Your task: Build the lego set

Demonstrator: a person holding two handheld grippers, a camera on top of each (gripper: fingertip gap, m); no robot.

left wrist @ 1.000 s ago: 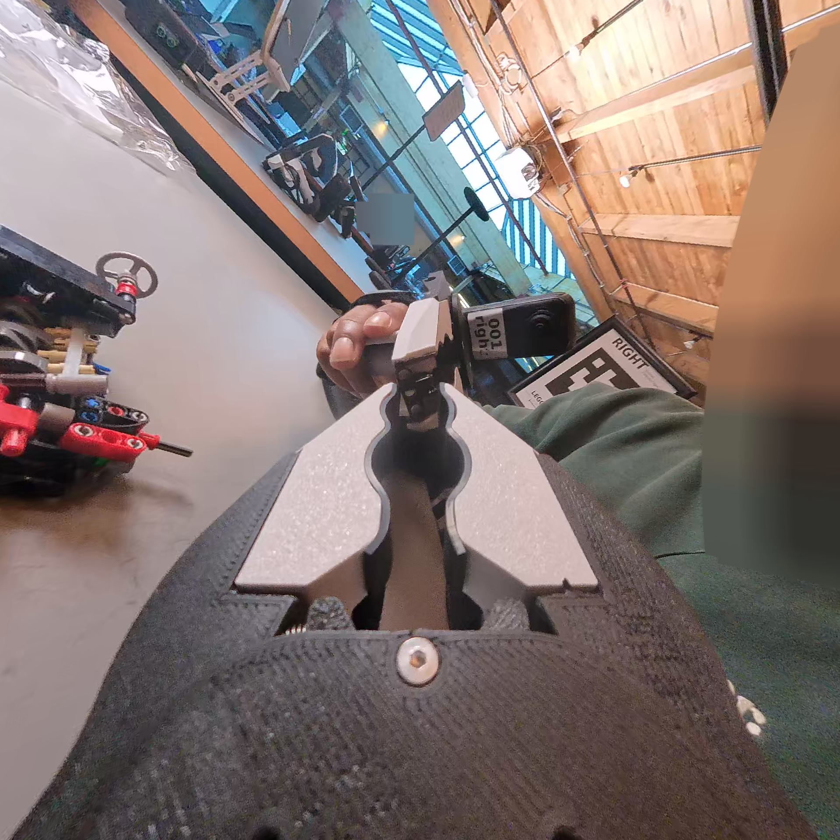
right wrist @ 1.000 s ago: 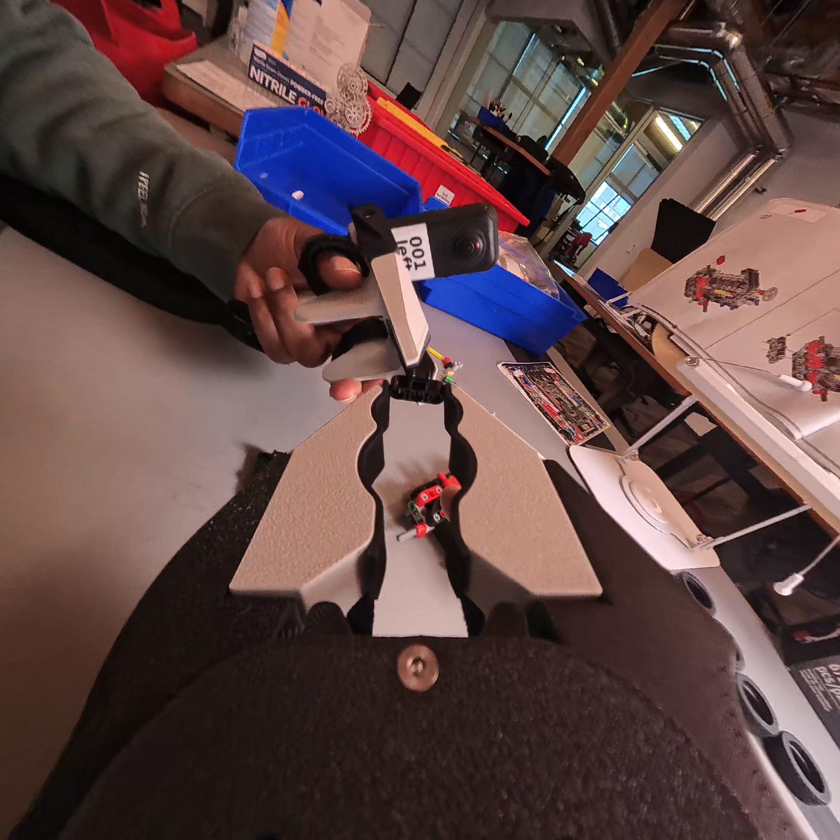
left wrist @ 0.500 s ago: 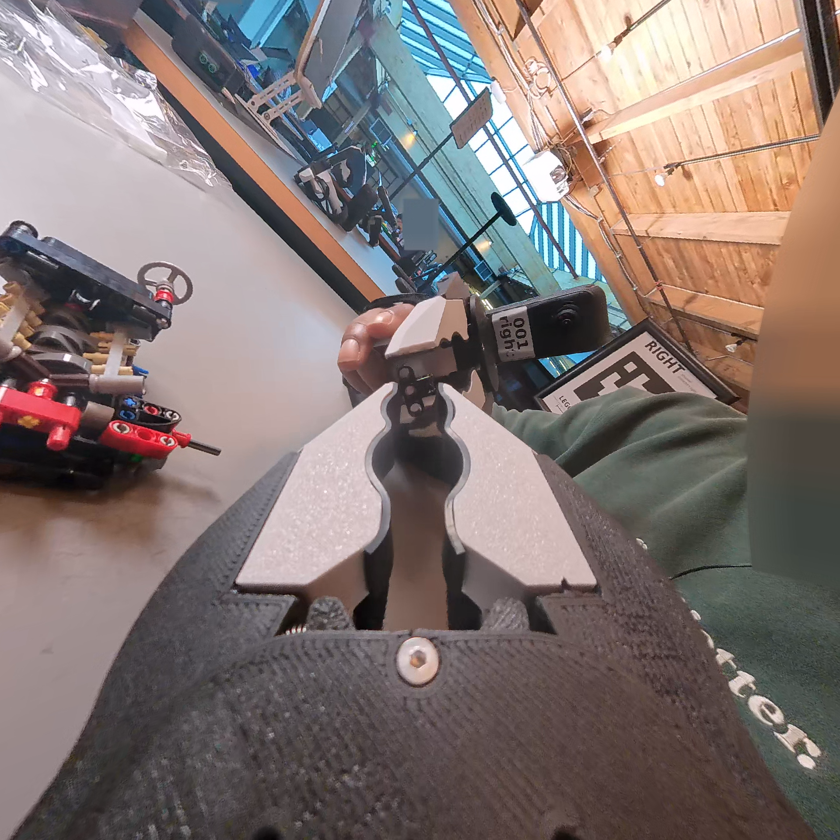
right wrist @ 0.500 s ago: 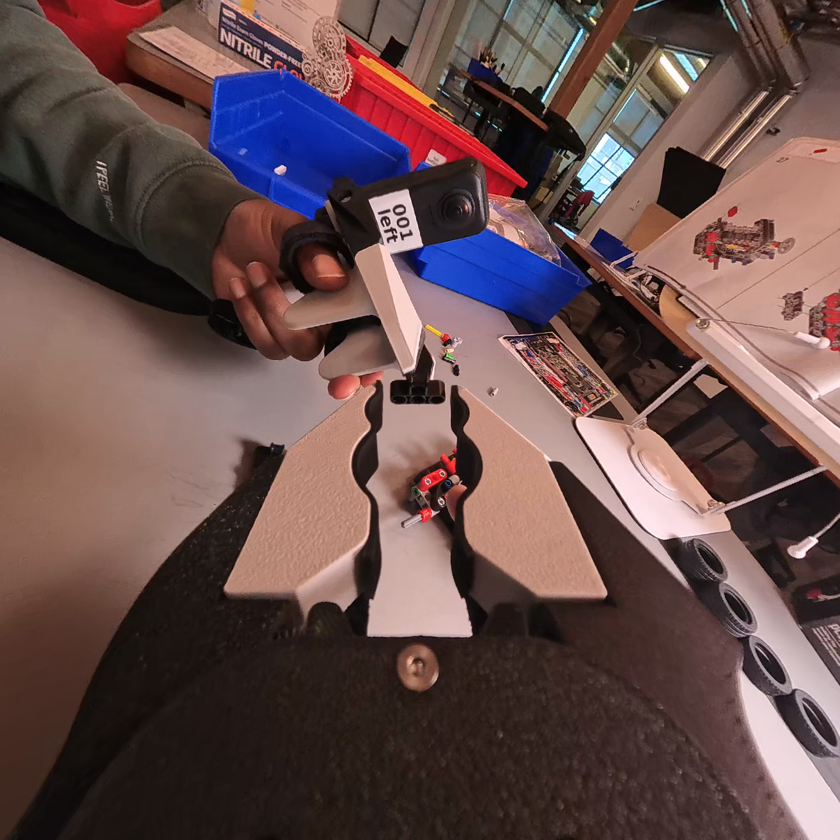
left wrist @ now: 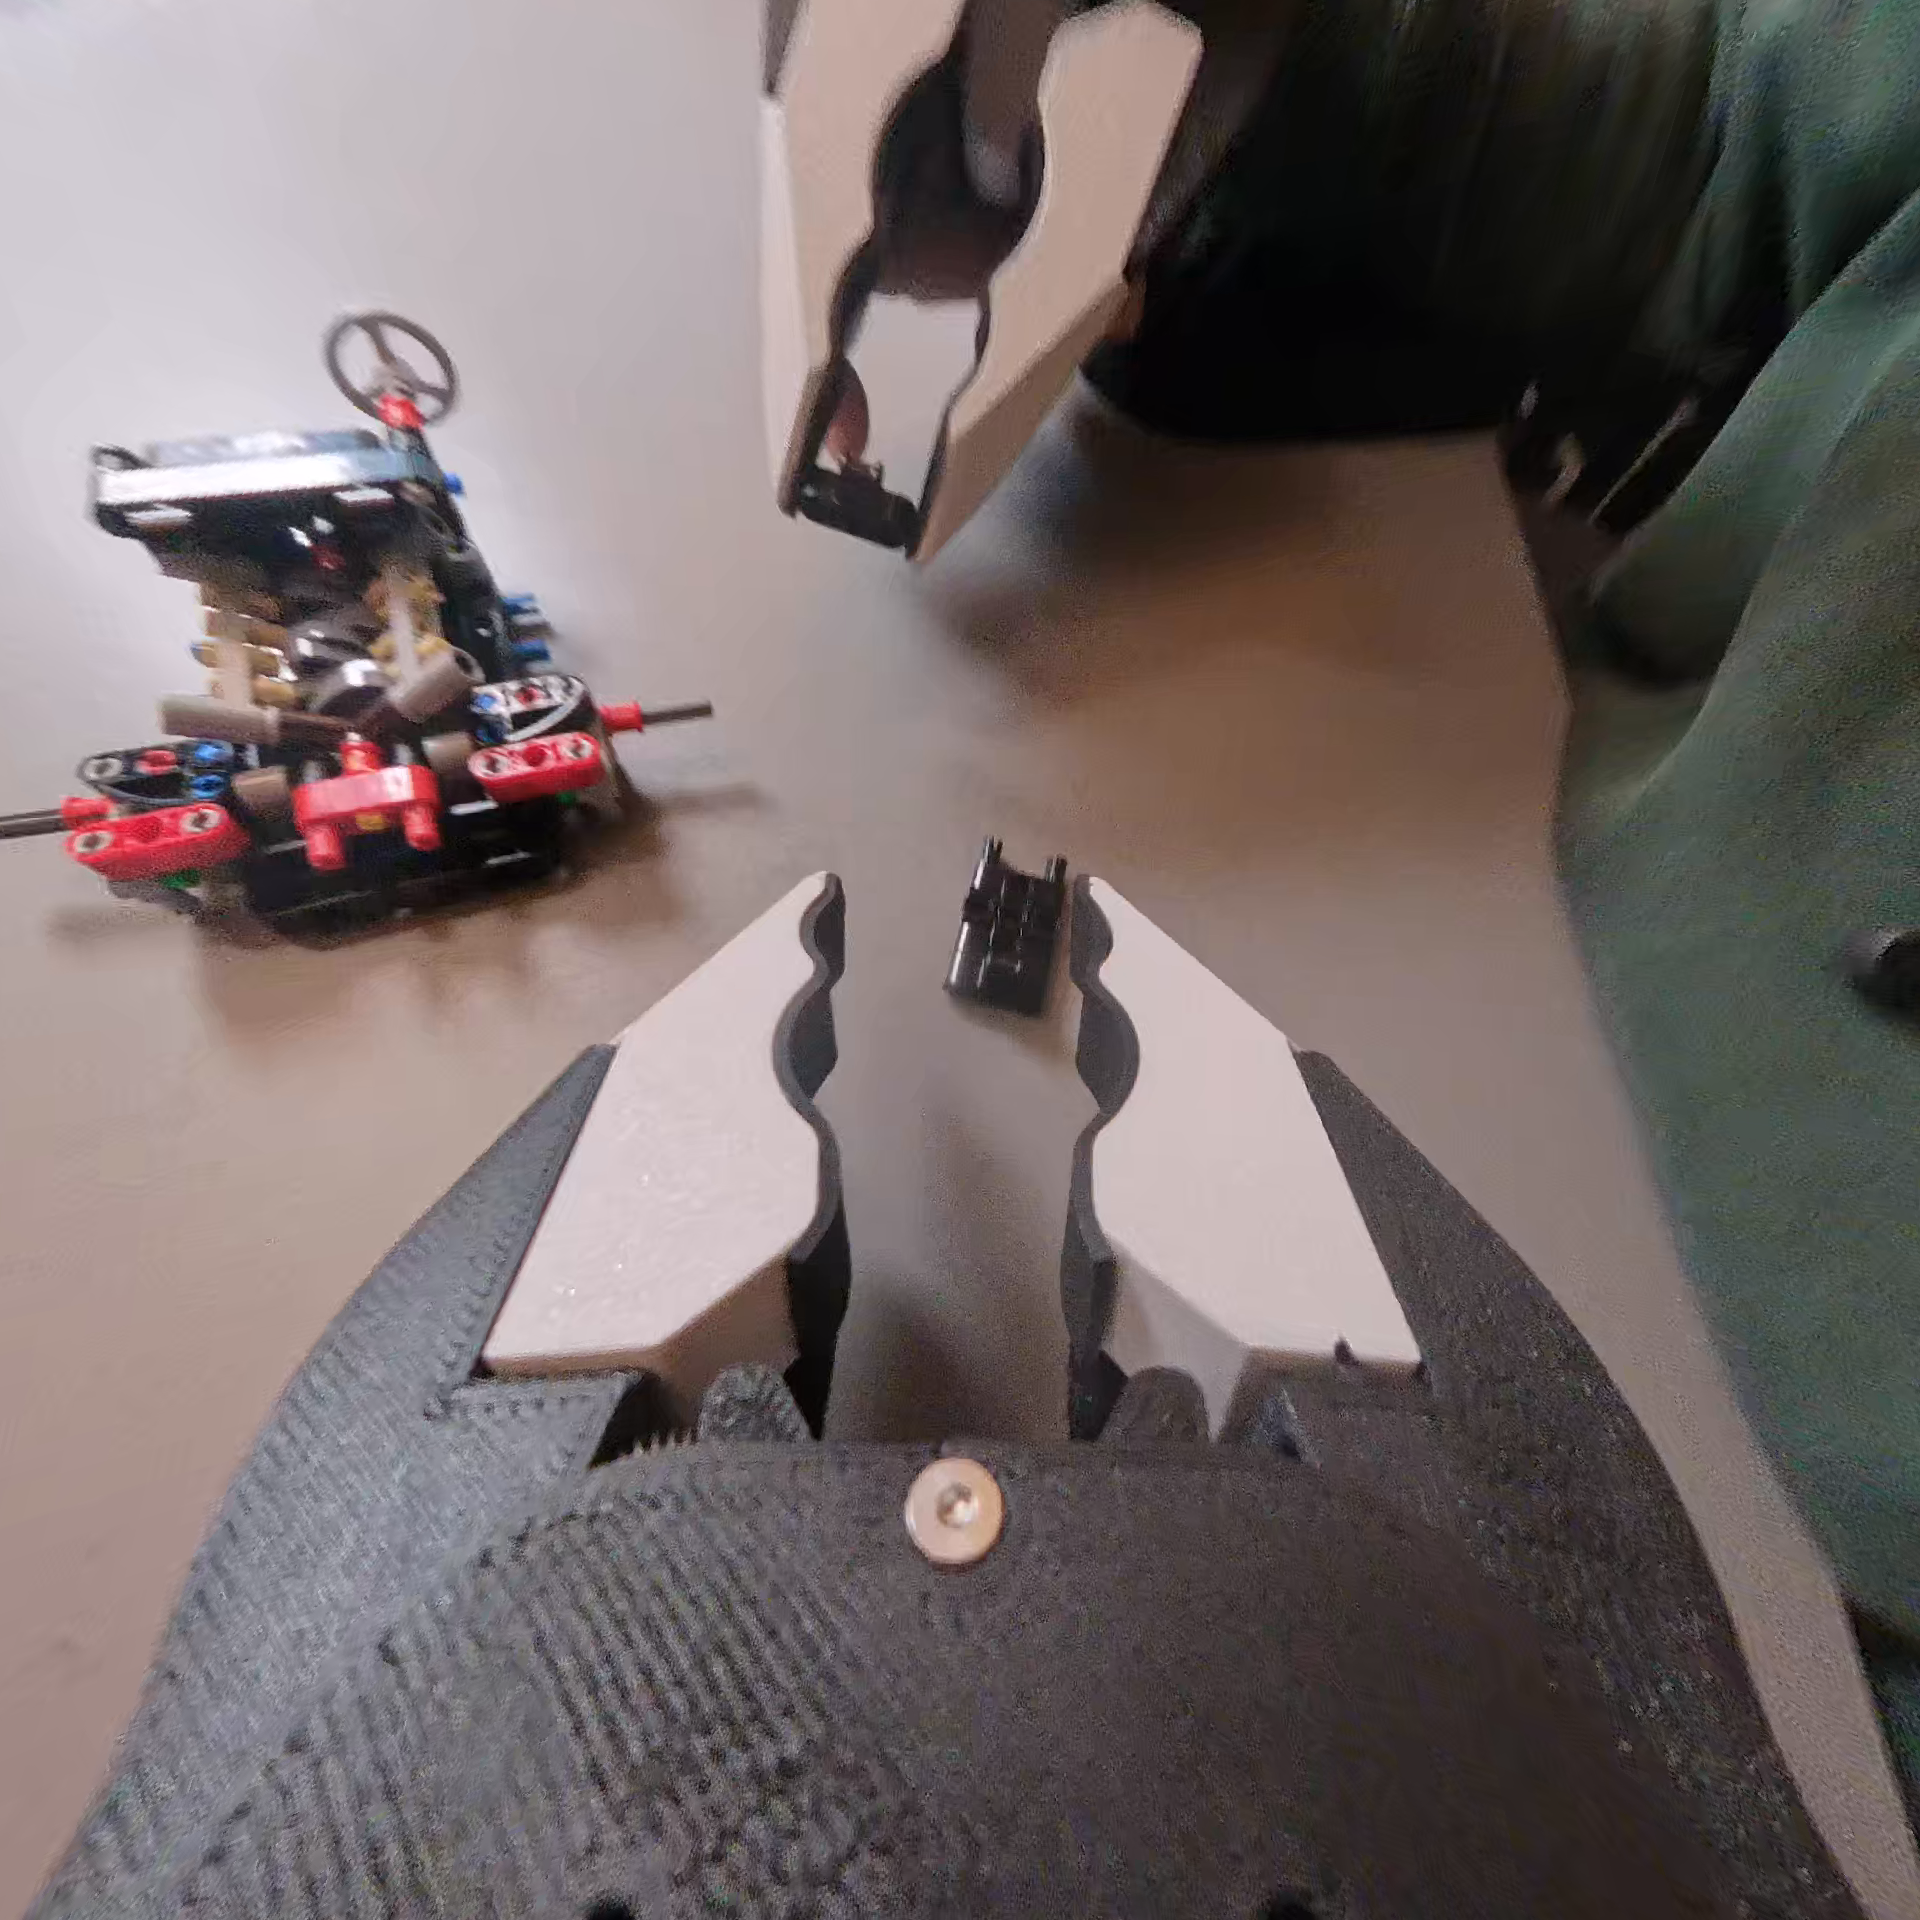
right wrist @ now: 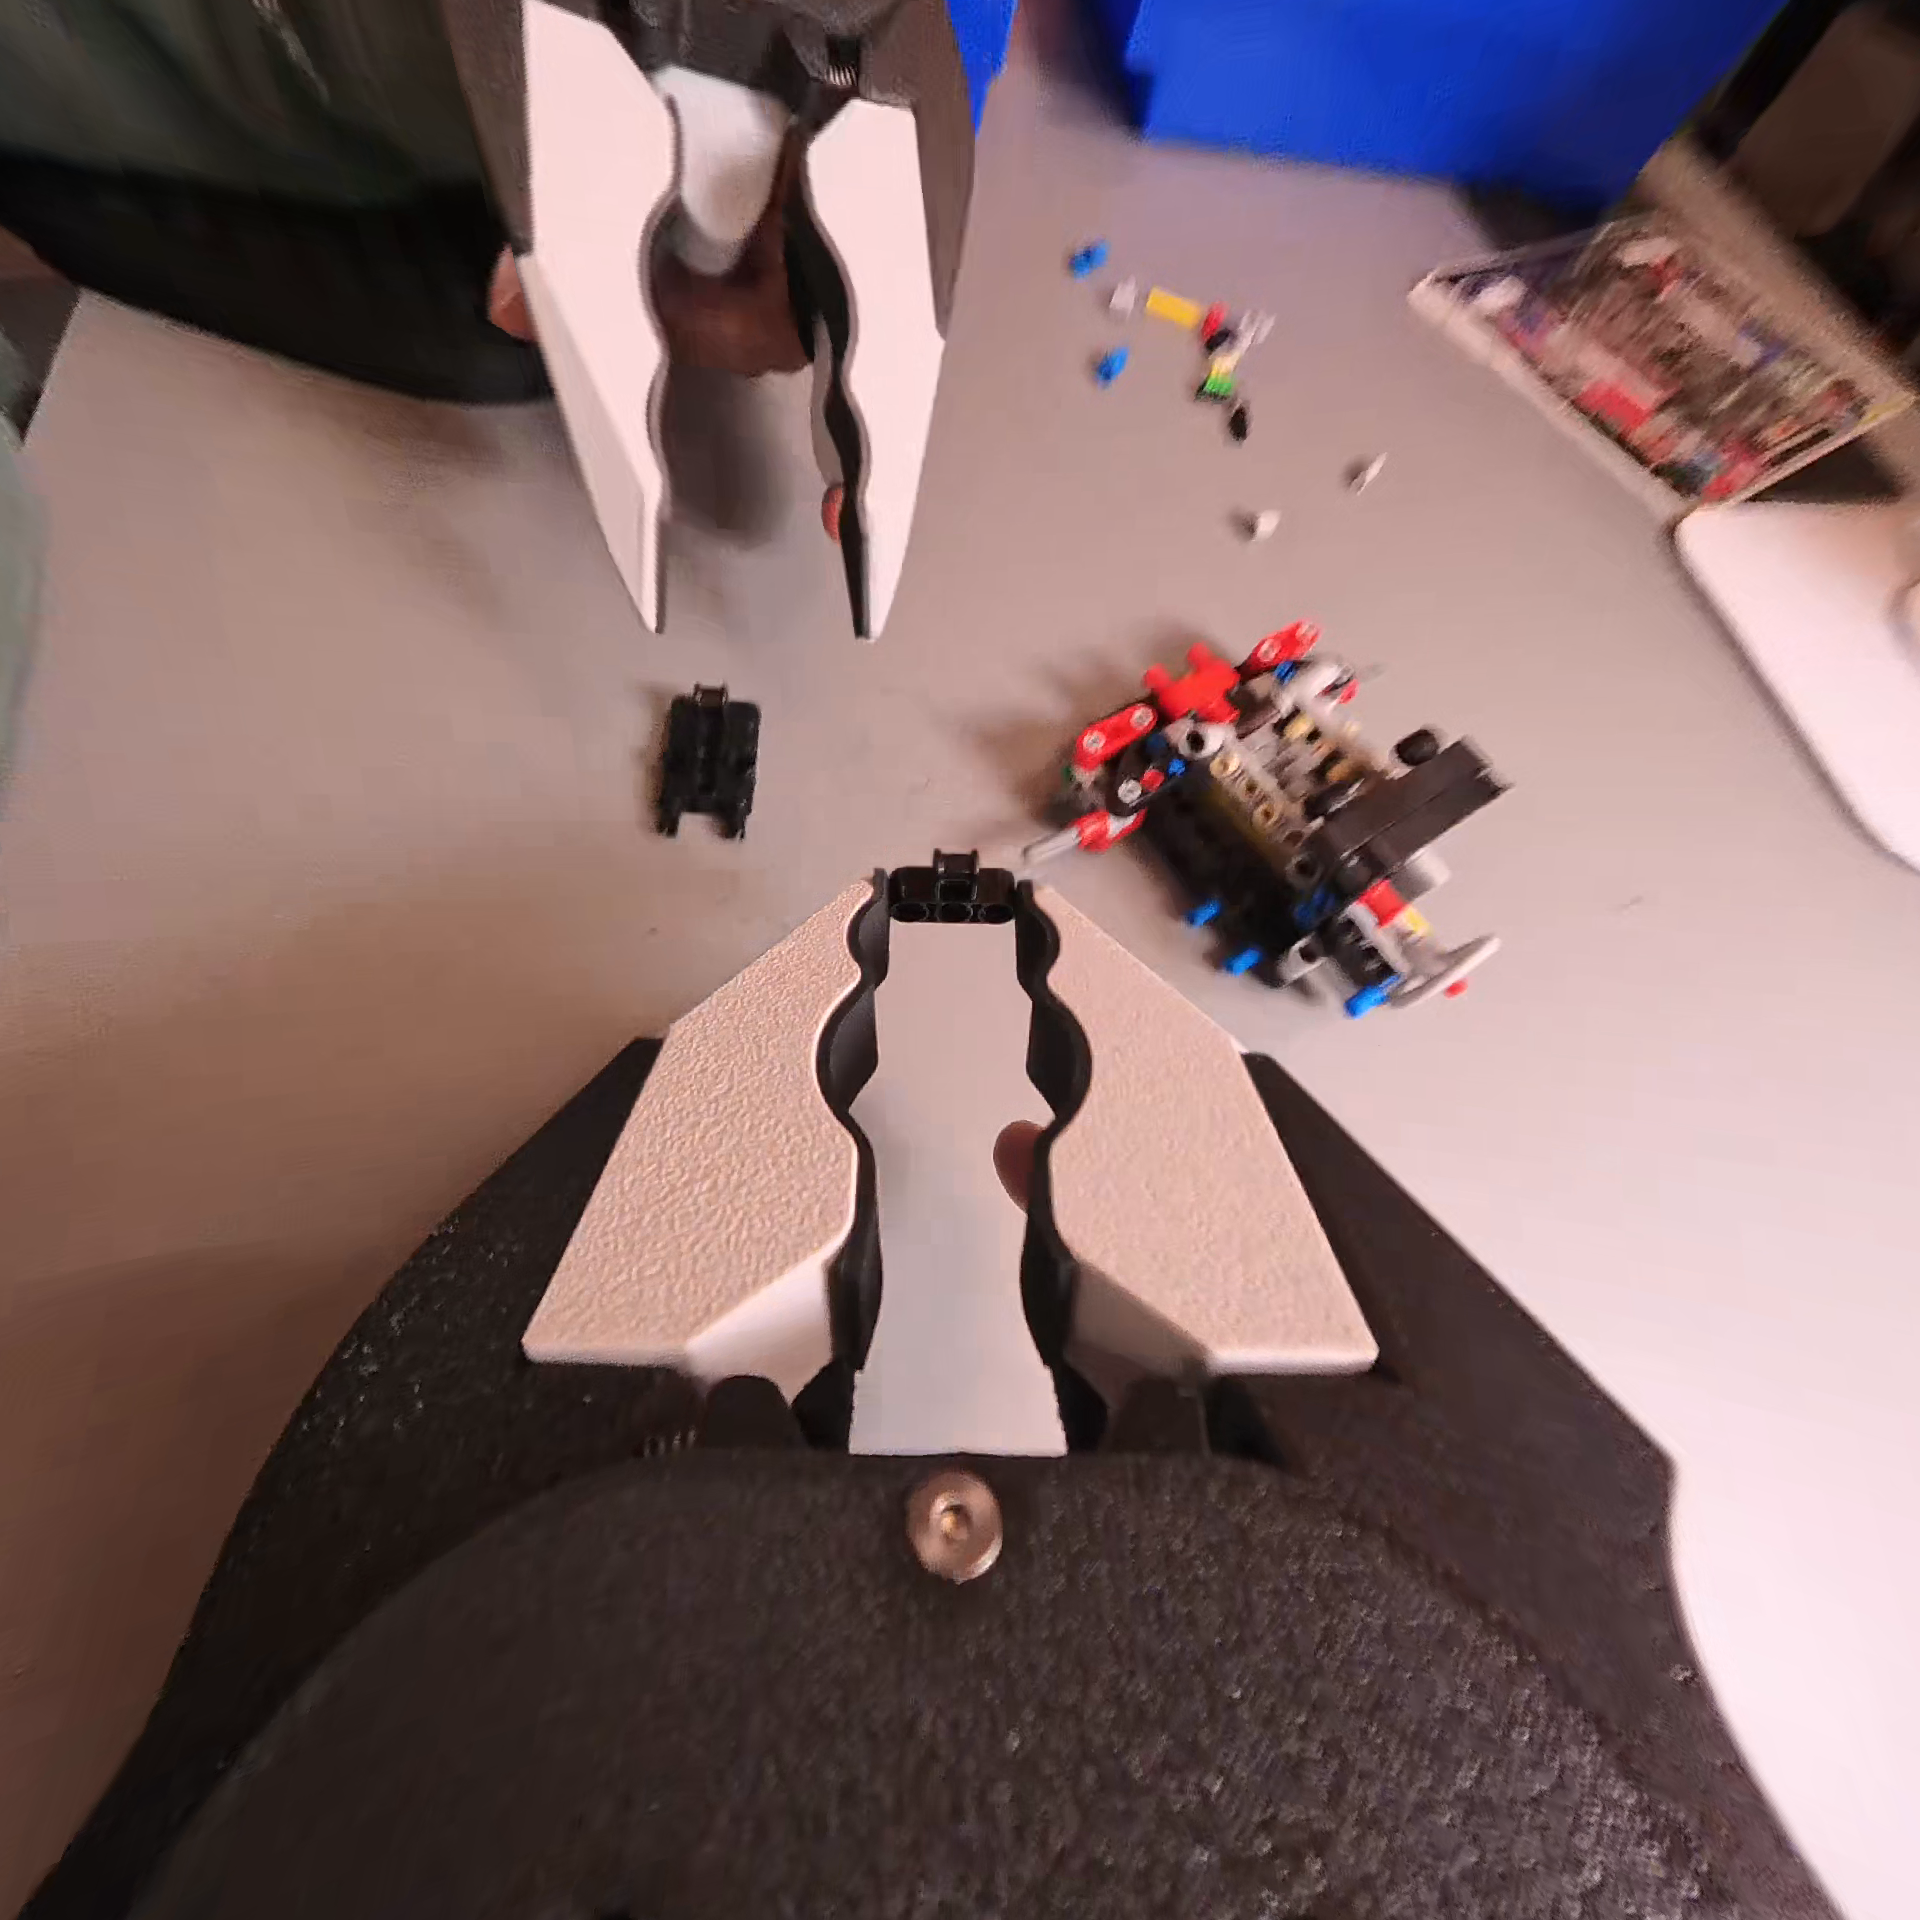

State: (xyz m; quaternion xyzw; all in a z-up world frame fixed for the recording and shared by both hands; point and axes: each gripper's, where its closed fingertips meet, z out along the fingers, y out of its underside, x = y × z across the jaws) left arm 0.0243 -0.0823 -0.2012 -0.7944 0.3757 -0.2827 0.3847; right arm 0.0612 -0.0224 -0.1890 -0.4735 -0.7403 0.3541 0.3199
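My left gripper is open and empty, low over the table. A small black lego assembly lies flat on the table just inside its right fingertip. It also shows in the right wrist view, below the open left gripper. My right gripper is shut on a short black lego beam held across its tips. In the left wrist view the right gripper hangs above the table with that beam. The part-built lego car stands on the table.
Several small loose lego pieces lie beyond the car. A printed booklet lies at the far right, blue bins stand behind, and a white base sits at the right edge. A green sleeve fills the right side. Across from one pair of fingers to the other is roughly 8 cm.
Both grippers have tipped down toward the table. My left gripper has opened and its black assembly now lies on the table. My right gripper still holds the black beam.
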